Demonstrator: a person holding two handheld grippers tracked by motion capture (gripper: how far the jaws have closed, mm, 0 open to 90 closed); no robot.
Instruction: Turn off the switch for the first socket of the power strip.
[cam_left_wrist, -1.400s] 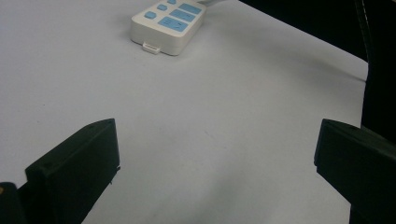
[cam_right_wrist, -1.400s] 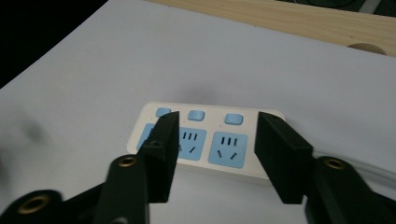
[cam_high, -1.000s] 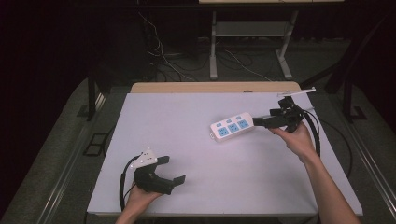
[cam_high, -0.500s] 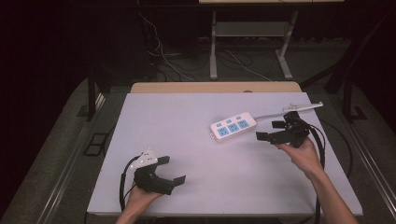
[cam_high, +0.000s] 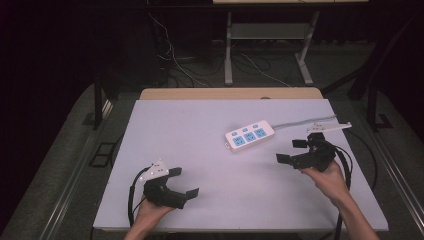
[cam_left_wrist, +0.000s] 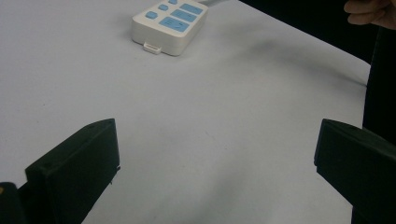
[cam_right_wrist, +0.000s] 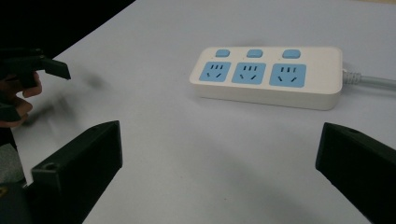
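left tongs (cam_high: 182, 182) wide apart (empty) | right tongs (cam_high: 292, 151) wide, empty

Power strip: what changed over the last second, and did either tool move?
The right tool let go of the power strip and drew back toward the person, its jaws now open and apart from it. The strip lies flat on the table, shifted little if at all. The left tool stayed put, open, at the near left.
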